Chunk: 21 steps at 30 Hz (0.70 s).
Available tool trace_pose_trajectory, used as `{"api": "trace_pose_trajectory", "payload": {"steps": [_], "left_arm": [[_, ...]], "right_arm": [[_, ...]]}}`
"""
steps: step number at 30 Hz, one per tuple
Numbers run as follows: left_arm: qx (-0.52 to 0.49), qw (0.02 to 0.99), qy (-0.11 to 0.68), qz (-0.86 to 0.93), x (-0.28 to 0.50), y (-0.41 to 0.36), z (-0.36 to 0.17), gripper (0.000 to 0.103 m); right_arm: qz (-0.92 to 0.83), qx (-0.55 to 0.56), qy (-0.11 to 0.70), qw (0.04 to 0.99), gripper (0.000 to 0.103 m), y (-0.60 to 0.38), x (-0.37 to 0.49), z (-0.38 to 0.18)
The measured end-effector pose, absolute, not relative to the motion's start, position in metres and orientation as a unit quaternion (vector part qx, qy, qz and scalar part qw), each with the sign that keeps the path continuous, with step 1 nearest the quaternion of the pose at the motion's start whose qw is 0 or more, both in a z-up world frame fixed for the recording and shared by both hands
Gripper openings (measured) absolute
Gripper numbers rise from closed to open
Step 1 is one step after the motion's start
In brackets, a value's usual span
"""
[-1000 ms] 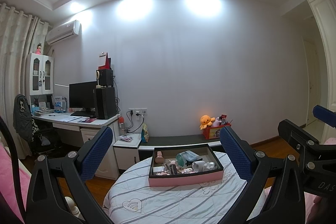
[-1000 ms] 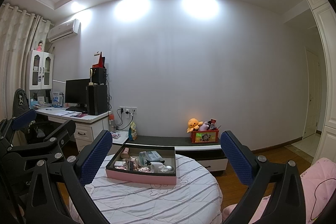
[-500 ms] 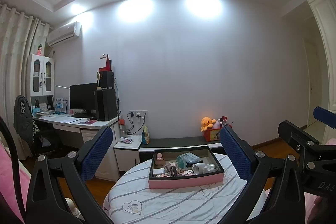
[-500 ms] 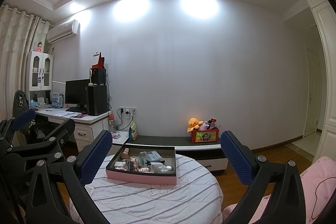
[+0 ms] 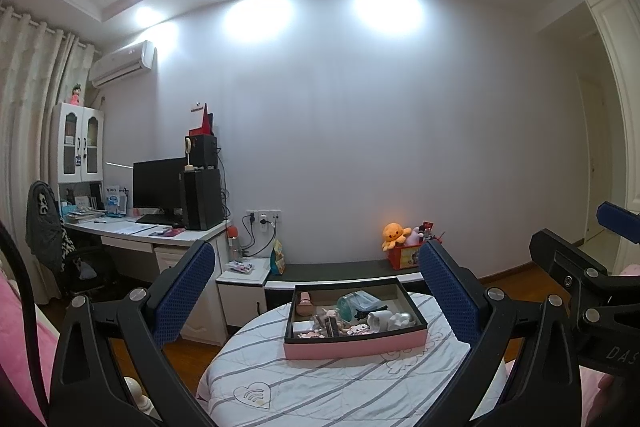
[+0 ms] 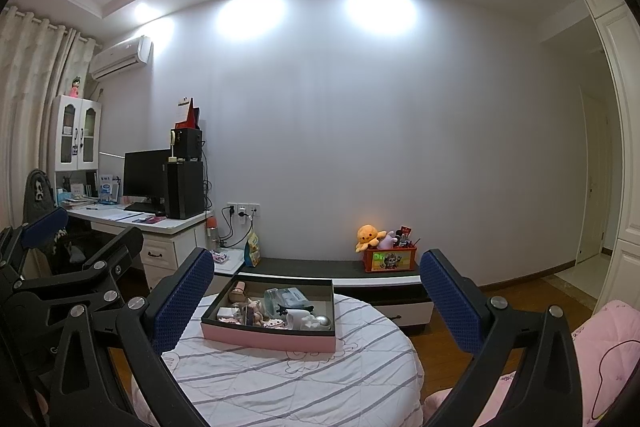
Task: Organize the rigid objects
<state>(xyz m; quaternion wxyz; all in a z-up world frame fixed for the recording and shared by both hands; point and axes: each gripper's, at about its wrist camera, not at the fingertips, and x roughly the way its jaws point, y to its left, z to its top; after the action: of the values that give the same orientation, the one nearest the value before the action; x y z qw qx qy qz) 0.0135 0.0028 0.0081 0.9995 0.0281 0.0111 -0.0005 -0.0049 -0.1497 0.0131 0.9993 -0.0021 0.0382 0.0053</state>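
I hold my left gripper [image 5: 316, 291] with its two blue-padded fingers [image 5: 182, 293] spread wide and nothing between them, raised above the round table covered in a white quilted cloth with grey stripes [image 5: 320, 383]. My right gripper [image 6: 316, 295] is just as wide apart and empty, hovering over the same table [image 6: 280, 379] from a little further to the right; its black frame shows at the right edge of the left wrist view, and the left gripper's frame shows at the left edge of the right wrist view. On the table sits the shallow rectangular tray with a pink outer wall and dark inner lining [image 5: 352, 347], well ahead of both grippers and touched by neither. Inside the tray lies a jumble of small rigid objects [image 5: 352, 315]: a pinkish cylindrical piece at the far left corner, a teal and clear plastic item near the back, a white cup-like piece lying on its side, a silvery round piece at the right, and several small pink and white trinkets I cannot make out clearly. Beyond the table runs a low dark-topped cabinet [image 6: 320, 269] against the wall, carrying a red toy box with an orange plush octopus [image 6: 386, 251].
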Motion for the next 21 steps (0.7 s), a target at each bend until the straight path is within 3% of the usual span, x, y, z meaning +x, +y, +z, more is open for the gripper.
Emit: {"api": "trace_pose_trajectory", "payload": {"steps": [21], "left_arm": [[0.027, 1.000, 0.011, 0.000, 0.0131, 0.0044, 0.0086, 0.103]], "right_arm": [[0.007, -0.004, 0.035, 0.999, 0.103, -0.1487, -0.0011, 0.0144]]}}
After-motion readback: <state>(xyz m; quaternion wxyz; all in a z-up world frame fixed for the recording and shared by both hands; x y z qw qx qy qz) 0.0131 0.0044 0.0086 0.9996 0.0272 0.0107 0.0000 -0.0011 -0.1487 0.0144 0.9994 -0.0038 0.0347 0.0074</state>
